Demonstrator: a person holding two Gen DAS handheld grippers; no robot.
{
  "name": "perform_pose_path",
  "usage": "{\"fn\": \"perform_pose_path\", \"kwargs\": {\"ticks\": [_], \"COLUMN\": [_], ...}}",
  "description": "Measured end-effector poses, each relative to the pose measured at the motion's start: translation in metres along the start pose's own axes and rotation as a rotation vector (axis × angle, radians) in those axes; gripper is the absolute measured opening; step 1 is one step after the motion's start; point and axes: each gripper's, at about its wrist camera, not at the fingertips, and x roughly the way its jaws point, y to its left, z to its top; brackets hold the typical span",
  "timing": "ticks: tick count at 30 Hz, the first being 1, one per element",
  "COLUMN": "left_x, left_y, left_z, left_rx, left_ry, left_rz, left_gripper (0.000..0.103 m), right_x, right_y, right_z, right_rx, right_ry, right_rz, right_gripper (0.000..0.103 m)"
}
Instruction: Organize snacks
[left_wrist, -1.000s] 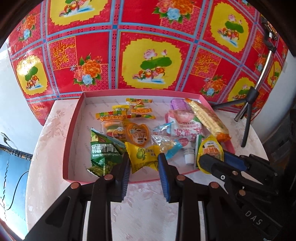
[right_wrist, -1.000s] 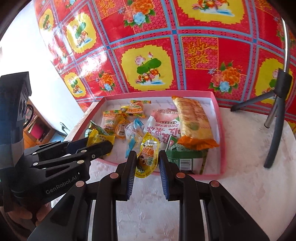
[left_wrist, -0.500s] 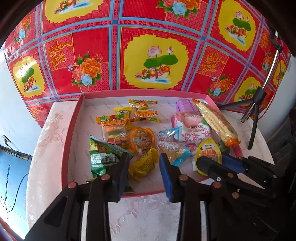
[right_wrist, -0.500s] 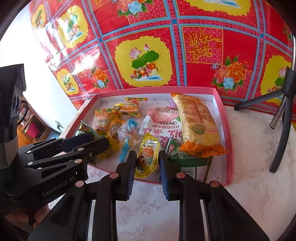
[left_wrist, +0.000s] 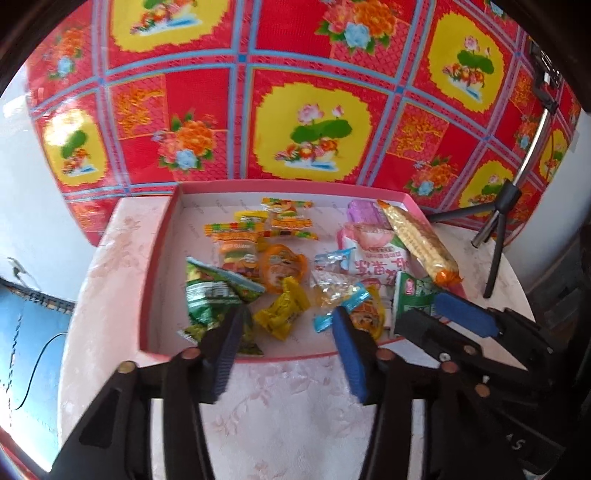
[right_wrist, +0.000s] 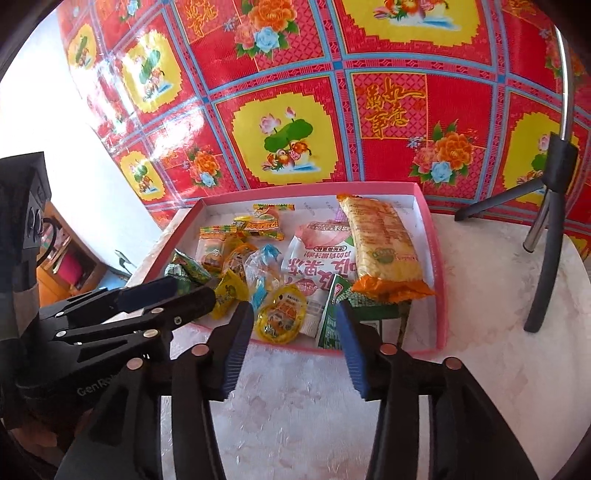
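Note:
A pink tray (left_wrist: 162, 236) (right_wrist: 439, 295) on the table holds several snack packets. My left gripper (left_wrist: 288, 325) is open over the tray's near edge, with a small yellow packet (left_wrist: 282, 312) lying in the tray just beyond its fingertips and a green packet (left_wrist: 210, 295) by its left finger. My right gripper (right_wrist: 295, 314) is open and empty at the near rim, with a yellow-orange jelly pouch (right_wrist: 282, 317) lying between its fingertips and a green-white packet (right_wrist: 334, 325) by the right finger. A long orange biscuit pack (right_wrist: 380, 247) lies on the right.
A black tripod (right_wrist: 546, 229) (left_wrist: 498, 229) stands on the table to the right of the tray. A red and yellow floral cloth (left_wrist: 295, 110) hangs behind. Each gripper shows in the other's view: the right one (left_wrist: 461, 325), the left one (right_wrist: 147, 306).
Both grippers have opened wider. The yellow jelly pouch left the right gripper's fingers and now lies in the tray. The yellow packet lies free in front of the left gripper.

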Motion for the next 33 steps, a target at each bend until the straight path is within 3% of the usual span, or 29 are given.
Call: {"fn": "perform_pose_path", "kwargs": {"ticks": [6, 16, 33], "left_x": [-0.008, -0.020, 0.000], "left_y": [0.005, 0.007, 0.011], "left_z": [-0.010, -0.028, -0.052], "left_rx": [-0.012, -0.014, -0.025], "left_ry": [0.009, 0.031, 0.130], "left_rz": [0.033, 0.047, 0.064], "left_gripper": [0.066, 0.067, 0.067], "right_x": [-0.012, -0.028, -0.011], "right_y": [0.001, -0.005, -0.024], "right_z": [-0.008, -0.025, -0.050], "right_rx": [0.001, 0.005, 0.093], "right_ry": [-0.006, 0.005, 0.121], "right_rz": [0.004, -0.022, -0.131], "right_gripper": [0.058, 0.071, 0.079]}}
